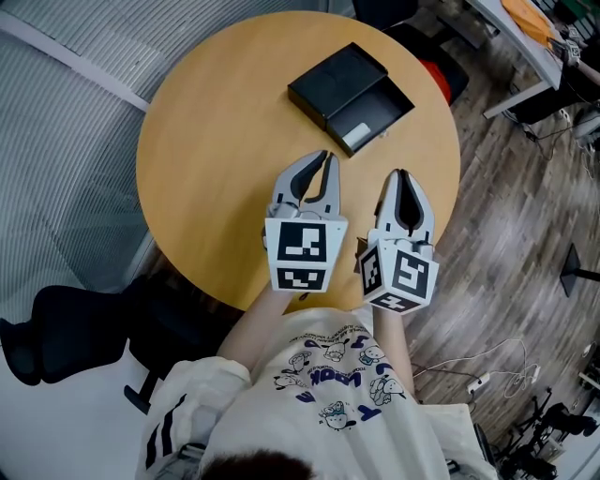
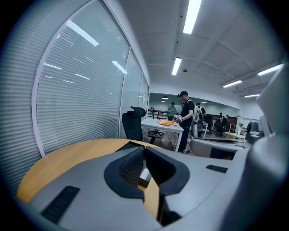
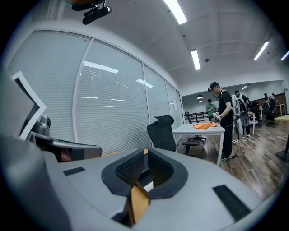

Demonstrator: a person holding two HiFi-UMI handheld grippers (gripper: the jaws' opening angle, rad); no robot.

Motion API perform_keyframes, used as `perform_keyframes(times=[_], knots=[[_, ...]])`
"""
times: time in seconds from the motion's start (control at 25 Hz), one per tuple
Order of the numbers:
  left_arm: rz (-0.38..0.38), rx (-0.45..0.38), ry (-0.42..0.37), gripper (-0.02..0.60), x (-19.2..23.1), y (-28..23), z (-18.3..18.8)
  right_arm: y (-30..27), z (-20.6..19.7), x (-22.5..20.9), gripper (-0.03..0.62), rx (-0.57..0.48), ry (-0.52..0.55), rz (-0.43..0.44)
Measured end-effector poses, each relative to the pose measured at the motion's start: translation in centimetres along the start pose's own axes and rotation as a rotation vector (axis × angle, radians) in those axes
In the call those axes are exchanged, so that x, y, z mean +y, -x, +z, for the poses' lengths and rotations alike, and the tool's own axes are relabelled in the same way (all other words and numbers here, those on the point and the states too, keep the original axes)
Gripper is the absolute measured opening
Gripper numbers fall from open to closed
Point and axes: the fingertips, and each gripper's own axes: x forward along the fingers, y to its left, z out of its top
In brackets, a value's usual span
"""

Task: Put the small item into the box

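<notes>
A black box (image 1: 337, 80) lies at the far side of the round wooden table (image 1: 216, 141), with its inner tray (image 1: 382, 108) slid out to the right. A small white item (image 1: 355, 137) rests in the tray's near corner; it also shows through the jaw gap in the left gripper view (image 2: 144, 174). My left gripper (image 1: 325, 157) hovers just short of the tray, its jaws shut with nothing between them (image 2: 143, 150). The right gripper (image 1: 401, 175) hangs beside it over the table's right edge, also shut and empty (image 3: 145, 152).
A black office chair (image 1: 37, 342) stands on the floor at lower left. A red object (image 1: 437, 73) sits under the table's far right edge. A desk with an orange cloth (image 1: 531, 19) is at upper right, and people stand by it (image 3: 222, 118). Glass walls with blinds run along the left.
</notes>
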Motion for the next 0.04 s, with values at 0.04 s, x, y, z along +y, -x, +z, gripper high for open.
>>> perform_keyframes(times=[0.04], knots=[[0.001,0.001,0.001,0.032,0.01,0.21,0.05,0.23,0.08,0.04,0.044,0.000,-0.001,-0.001]])
